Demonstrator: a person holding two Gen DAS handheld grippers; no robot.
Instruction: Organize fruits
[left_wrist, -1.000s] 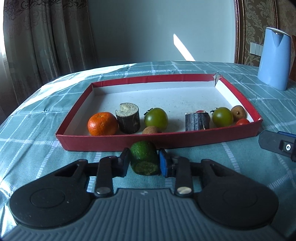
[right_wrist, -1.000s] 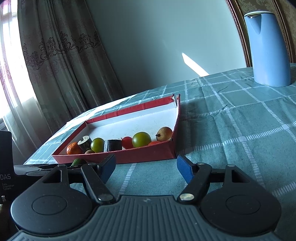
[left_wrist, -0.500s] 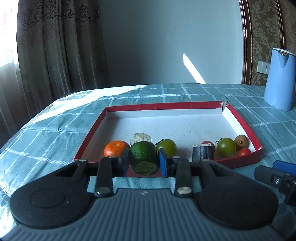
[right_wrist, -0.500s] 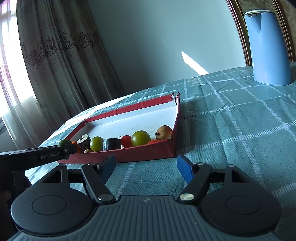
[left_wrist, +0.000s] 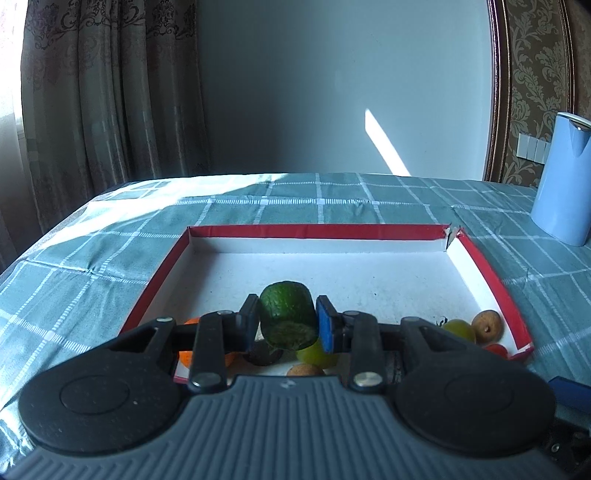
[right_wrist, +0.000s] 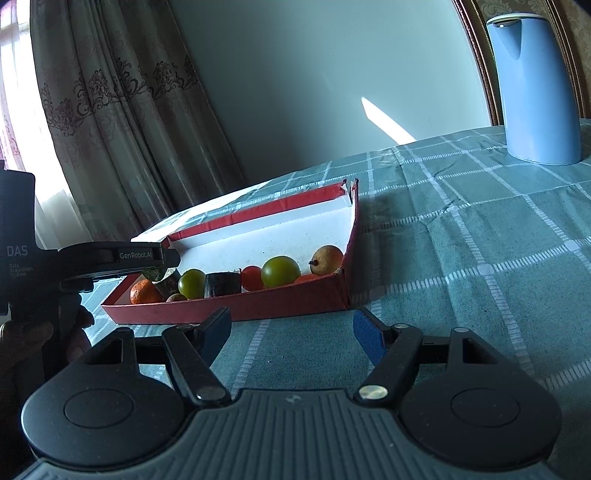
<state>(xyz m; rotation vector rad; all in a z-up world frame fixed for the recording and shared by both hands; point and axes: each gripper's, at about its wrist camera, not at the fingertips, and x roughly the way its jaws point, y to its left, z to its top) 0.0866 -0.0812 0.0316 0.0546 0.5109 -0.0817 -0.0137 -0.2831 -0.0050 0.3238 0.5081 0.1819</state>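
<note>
My left gripper (left_wrist: 287, 325) pinches a cut green fruit (left_wrist: 289, 314), cut face toward me, above the red tray's (left_wrist: 314, 231) near row; bare tray floor lies at twelve o'clock. My right gripper (right_wrist: 291, 334) waits spread, empty.

Fruits (right_wrist: 280, 271) in red tray (right_wrist: 258, 306), tablecloth (right_wrist: 461, 251)

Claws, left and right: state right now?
Left claw: closed on the green fruit piece, held above the red tray.
Right claw: open, nothing between its fingers, over the tablecloth.
</note>
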